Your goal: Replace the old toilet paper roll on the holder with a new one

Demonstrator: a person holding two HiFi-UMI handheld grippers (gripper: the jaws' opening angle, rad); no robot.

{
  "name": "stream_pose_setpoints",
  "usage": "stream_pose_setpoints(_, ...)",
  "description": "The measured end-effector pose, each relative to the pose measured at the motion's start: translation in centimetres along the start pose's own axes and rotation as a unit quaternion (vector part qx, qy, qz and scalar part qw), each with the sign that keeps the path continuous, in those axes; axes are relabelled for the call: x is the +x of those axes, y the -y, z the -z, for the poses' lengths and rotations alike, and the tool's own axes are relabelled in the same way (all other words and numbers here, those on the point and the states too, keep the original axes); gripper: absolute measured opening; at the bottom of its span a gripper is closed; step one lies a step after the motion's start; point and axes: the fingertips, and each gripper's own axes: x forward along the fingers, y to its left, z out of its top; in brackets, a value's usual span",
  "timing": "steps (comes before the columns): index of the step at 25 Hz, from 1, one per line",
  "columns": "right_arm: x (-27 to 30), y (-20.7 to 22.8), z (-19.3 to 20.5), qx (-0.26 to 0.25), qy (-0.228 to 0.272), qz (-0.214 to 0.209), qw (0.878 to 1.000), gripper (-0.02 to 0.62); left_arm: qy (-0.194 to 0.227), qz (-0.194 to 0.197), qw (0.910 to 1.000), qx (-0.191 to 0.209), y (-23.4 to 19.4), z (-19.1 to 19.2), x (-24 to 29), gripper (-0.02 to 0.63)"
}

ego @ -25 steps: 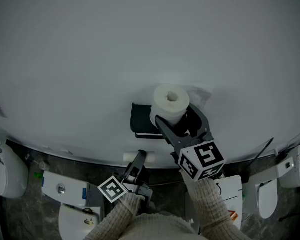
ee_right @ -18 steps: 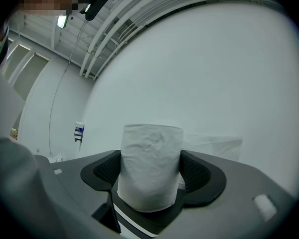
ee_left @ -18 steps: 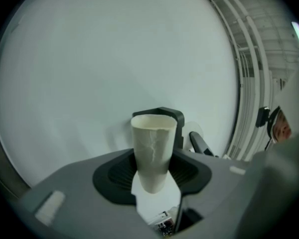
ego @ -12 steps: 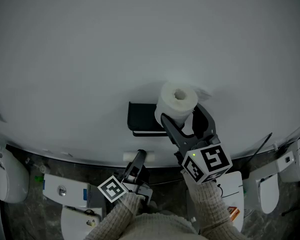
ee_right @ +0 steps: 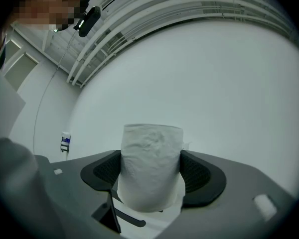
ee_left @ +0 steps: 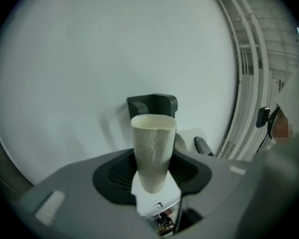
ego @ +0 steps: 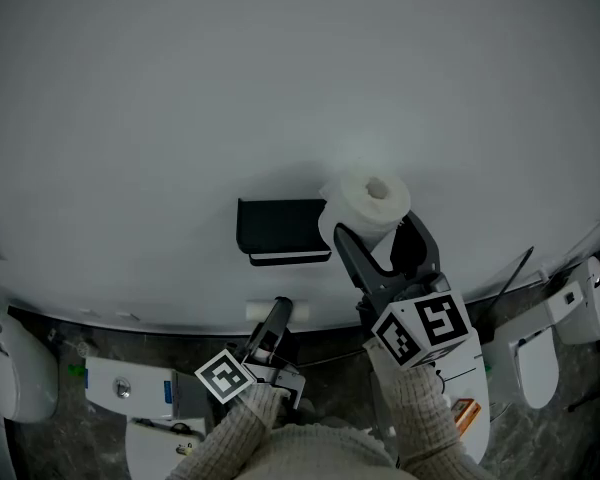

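A black holder [ego: 280, 230] is fixed to the white wall, and its bar carries no roll. My right gripper [ego: 378, 236] is shut on the new toilet paper roll [ego: 368, 206], holding it just right of the holder and close to the wall. In the right gripper view the full white roll [ee_right: 150, 166] fills the space between both pads. Lower down, my left gripper [ego: 278, 318] is shut on the empty cardboard tube [ego: 272, 313]. The left gripper view shows that tube [ee_left: 153, 153] standing upright between the jaws, with the holder [ee_left: 152, 103] behind it.
Below the wall runs a dark floor. White toilets stand at the lower left [ego: 10, 368] and at the right [ego: 570, 318]. A white box [ego: 130, 388] lies at the lower left, and a thin black cable [ego: 510, 278] leans on the wall to the right.
My right gripper has carried the new roll rightward and slightly up, from in front of the holder to beside it. The left gripper with the tube has hardly moved.
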Motion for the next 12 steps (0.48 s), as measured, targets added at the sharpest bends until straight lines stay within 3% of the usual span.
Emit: stream_pose_setpoints(12, -3.9, 4.0, 1.7, 0.04, 0.0, 0.058, 0.998, 0.368, -0.03, 0.0, 0.9995, -0.007, 0.3, 2.5, 0.7, 0.176)
